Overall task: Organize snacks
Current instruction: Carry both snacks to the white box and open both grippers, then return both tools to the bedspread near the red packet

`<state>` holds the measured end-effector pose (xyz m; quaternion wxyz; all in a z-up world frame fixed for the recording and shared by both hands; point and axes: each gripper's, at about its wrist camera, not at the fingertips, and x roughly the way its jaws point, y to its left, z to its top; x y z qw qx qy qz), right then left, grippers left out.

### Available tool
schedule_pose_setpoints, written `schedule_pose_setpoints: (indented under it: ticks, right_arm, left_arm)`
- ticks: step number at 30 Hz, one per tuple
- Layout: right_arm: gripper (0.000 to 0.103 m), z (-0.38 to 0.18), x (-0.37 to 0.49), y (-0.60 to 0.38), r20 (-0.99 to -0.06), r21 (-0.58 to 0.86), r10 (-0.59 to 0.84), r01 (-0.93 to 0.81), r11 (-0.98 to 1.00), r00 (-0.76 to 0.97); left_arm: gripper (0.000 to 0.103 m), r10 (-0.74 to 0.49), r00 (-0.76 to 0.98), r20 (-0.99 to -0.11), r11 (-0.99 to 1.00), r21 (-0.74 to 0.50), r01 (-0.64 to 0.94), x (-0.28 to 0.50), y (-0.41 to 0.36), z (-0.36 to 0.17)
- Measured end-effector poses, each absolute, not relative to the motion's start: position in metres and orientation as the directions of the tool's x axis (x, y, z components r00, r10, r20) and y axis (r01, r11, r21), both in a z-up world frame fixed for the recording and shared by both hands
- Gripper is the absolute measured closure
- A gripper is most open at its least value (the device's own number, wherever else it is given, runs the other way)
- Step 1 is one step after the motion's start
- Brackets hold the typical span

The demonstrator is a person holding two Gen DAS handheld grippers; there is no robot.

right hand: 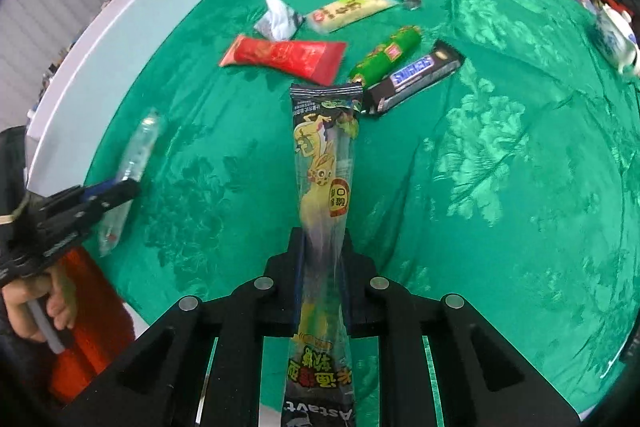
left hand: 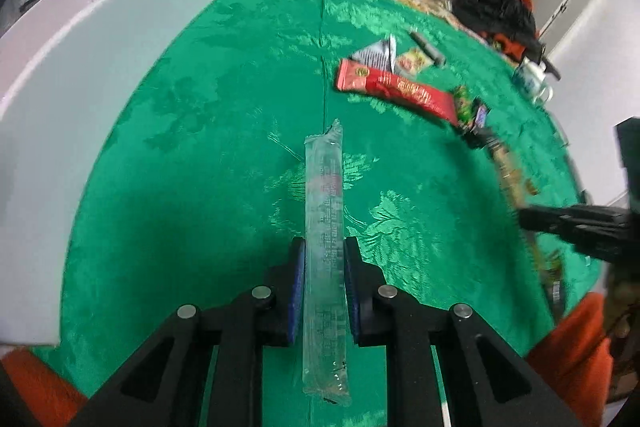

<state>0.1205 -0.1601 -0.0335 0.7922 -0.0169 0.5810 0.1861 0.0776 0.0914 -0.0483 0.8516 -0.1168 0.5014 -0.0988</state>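
Green brocade cloth point(left hand: 200, 147) covered the table. The left claw point(left hand: 324, 247) pinched a clear-wrapped stick snack point(left hand: 324, 195) near its lower half, the wrapper running forward between both pads. The right claw point(right hand: 322, 239) pinched a dark cartoon-printed snack stick point(right hand: 324, 155) likewise; a Snickers bar point(right hand: 416, 75) lay just beyond its tip.

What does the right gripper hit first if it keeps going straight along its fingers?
Probably bare green tablecloth. The right gripper, shut on the cartoon-print snack stick, points steeply down. Beyond the stick's tip lie the red packet and Snickers bar, but depth is unclear.
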Motion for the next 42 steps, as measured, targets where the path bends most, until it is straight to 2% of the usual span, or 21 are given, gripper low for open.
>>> schedule_pose_setpoints:
  ticks: [6, 10, 14, 19, 20, 21, 22, 23, 24, 25, 27, 31, 34, 40, 42]
  right_arm:
    - [0.087, -0.014, 0.125, -0.12, -0.91, 0.216, 0.329, -0.388, 0.896, 0.253]
    - [0.087, 0.023, 0.132, -0.065, -0.87, 0.276, 0.422, -0.458, 0.845, 0.254]
    - [0.087, 0.076, 0.142, 0.011, -0.788, 0.367, 0.559, -0.534, 0.762, 0.257]
    - [0.087, 0.122, 0.154, 0.127, -0.705, 0.432, 0.678, -0.633, 0.642, 0.207]
    - [0.086, 0.124, 0.154, 0.144, -0.7, 0.43, 0.686, -0.648, 0.629, 0.202]
    - [0.08, 0.125, 0.154, 0.165, -0.69, 0.431, 0.697, -0.663, 0.612, 0.194]
    - [0.072, 0.124, 0.155, 0.178, -0.68, 0.439, 0.709, -0.67, 0.599, 0.187]
    - [0.037, 0.119, 0.157, 0.191, -0.669, 0.457, 0.723, -0.672, 0.583, 0.172]
    - [0.026, 0.115, 0.158, 0.2, -0.668, 0.47, 0.727, -0.667, 0.578, 0.159]
    - [0.027, 0.111, 0.158, 0.201, -0.664, 0.466, 0.727, -0.664, 0.585, 0.174]
    - [0.027, 0.105, 0.157, 0.19, -0.659, 0.446, 0.726, -0.674, 0.588, 0.198]
    - [0.027, 0.079, 0.157, 0.142, -0.707, 0.302, 0.63, -0.669, 0.679, 0.321]
    - [0.027, 0.039, 0.158, 0.077, -0.762, 0.15, 0.489, -0.619, 0.771, 0.425]
    - [0.027, -0.026, 0.128, -0.092, -0.795, -0.017, 0.239, -0.413, 0.91, 0.558]
    - [0.027, -0.037, 0.115, -0.147, -0.791, -0.047, 0.155, -0.311, 0.949, 0.592]
  left_arm:
    - [0.085, -0.321, 0.569, -0.757, 0.92, -0.391, -0.001, 0.062, 0.14, 0.0]
    - [0.085, -0.276, 0.637, -0.72, 0.914, -0.402, -0.059, 0.061, 0.197, 0.038]
    - [0.085, -0.116, 0.674, -0.729, 0.924, -0.327, -0.196, 0.067, 0.28, 0.062]
    - [0.085, 0.046, 0.649, -0.759, 0.902, -0.247, -0.353, 0.073, 0.36, 0.06]
    - [0.085, 0.072, 0.642, -0.764, 0.896, -0.233, -0.377, 0.073, 0.375, 0.057]
    - [0.083, 0.093, 0.636, -0.766, 0.891, -0.222, -0.397, 0.072, 0.383, 0.054]
    - [0.067, 0.117, 0.626, -0.771, 0.882, -0.21, -0.423, 0.072, 0.395, 0.05]
    - [0.037, 0.132, 0.616, -0.777, 0.874, -0.202, -0.442, 0.071, 0.402, 0.046]
    - [0.023, 0.16, 0.604, -0.781, 0.861, -0.188, -0.472, 0.069, 0.41, 0.042]
    - [0.015, 0.194, 0.608, -0.77, 0.85, -0.178, -0.496, 0.063, 0.416, 0.041]
    - [0.015, 0.213, 0.623, -0.753, 0.84, -0.184, -0.51, 0.048, 0.423, 0.04]
    - [0.015, 0.167, 0.646, -0.745, 0.838, -0.238, -0.491, 0.032, 0.415, 0.032]
    - [0.015, 0.098, 0.676, -0.73, 0.863, -0.276, -0.423, 0.029, 0.381, 0.035]
    - [0.014, -0.106, 0.702, -0.704, 0.942, -0.297, -0.156, 0.044, 0.263, 0.046]
    - [0.01, -0.186, 0.683, -0.706, 0.95, -0.306, -0.058, 0.054, 0.217, 0.042]
